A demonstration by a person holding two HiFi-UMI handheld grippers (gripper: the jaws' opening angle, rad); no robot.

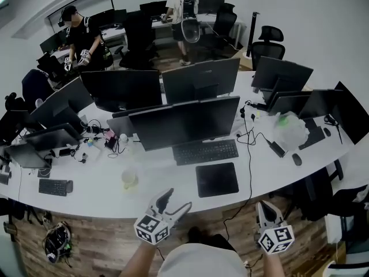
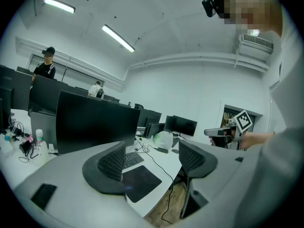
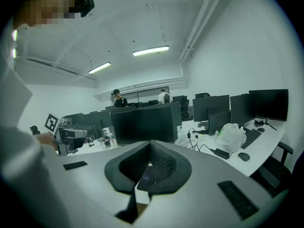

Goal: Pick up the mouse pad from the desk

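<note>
While both grippers hang short of the desk's near edge, nothing is gripped. The left gripper has its jaws wide apart and empty; the right gripper has its jaws pressed together on nothing. Mouse pad lies flat near the front edge, just before the keyboard, with a cable just beside its right side. Likely risks: the thin pad offers no lip, so the jaws skid or shove it into the keyboard; a jaw snags the cable.
</note>
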